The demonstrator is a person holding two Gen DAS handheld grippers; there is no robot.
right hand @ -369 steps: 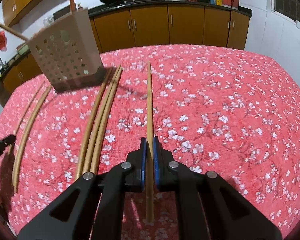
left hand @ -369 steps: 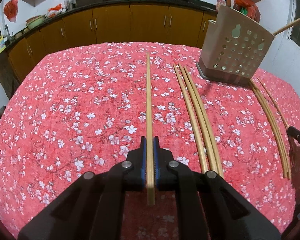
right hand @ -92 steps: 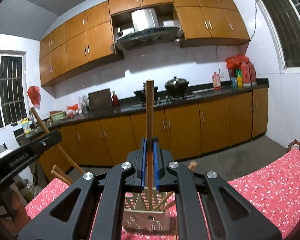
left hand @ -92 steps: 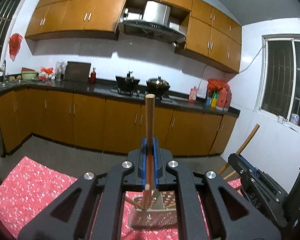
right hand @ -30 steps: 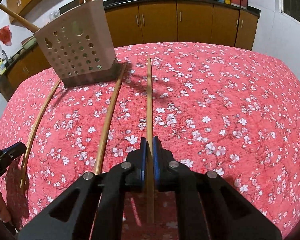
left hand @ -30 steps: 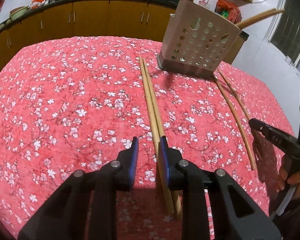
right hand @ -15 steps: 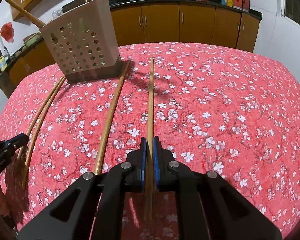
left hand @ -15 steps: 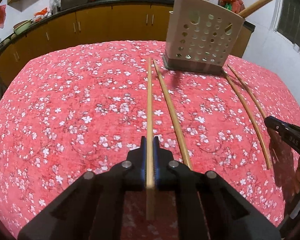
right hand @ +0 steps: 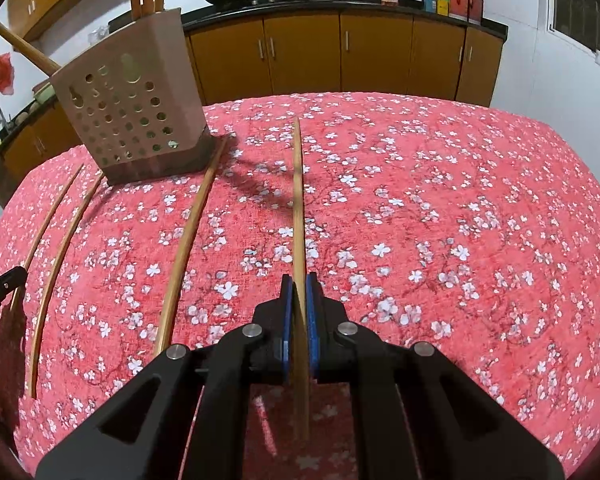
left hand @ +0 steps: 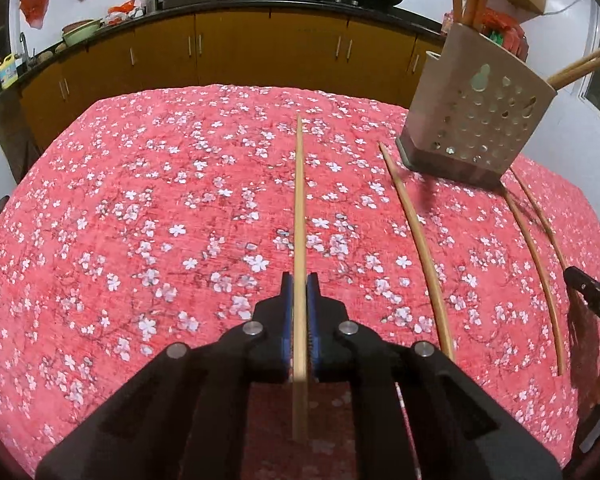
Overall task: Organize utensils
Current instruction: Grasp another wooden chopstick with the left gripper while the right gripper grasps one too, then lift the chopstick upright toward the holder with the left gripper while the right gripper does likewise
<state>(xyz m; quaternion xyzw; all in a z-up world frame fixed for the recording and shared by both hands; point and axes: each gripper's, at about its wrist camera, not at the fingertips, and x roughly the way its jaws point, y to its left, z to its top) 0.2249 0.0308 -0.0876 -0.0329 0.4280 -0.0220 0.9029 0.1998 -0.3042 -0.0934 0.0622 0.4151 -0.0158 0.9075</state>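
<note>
The left hand-held gripper (left hand: 299,280) points down at a slant over the table (left hand: 100,220), its blue pads clamped on a chopstick (left hand: 299,208) that runs straight ahead from between the jaws, its near end sticking out behind them. To the right of it a loose chopstick (left hand: 416,240) lies on the flowered red cloth, and further right two thin curved sticks (left hand: 536,256) lie side by side. The perforated beige holder (left hand: 476,120) stands at the far right with several sticks upright or leaning in it.

The right hand-held gripper (right hand: 299,280) slants down likewise, jaws pressed together on another chopstick (right hand: 298,200) of plain pale wood. The holder (right hand: 132,112) stands to its far left, a loose stick (right hand: 188,240) between them.
</note>
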